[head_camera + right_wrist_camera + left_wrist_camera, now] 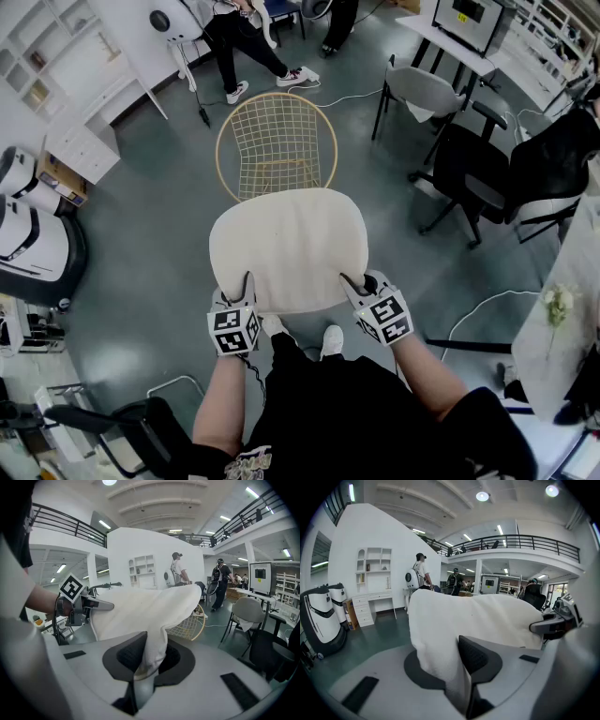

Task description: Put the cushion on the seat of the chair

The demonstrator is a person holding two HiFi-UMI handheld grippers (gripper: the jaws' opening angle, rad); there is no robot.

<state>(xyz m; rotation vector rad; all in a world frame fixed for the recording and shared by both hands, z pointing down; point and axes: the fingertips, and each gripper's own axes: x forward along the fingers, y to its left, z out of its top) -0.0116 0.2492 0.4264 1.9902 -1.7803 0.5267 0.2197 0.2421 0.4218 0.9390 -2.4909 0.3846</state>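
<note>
A cream cushion hangs in the air in front of me, held flat by its near edge. My left gripper is shut on its near left corner, where the cushion folds between the pads. My right gripper is shut on the near right corner, pinching the cushion. Beyond the cushion stands a gold wire chair on the floor, its seat partly hidden by the cushion's far edge. That chair also shows in the right gripper view behind the fabric.
Black office chairs and a grey chair stand at the right beside a desk with a monitor. White shelving and round machines line the left. A person walks at the far end. Cables lie on the floor.
</note>
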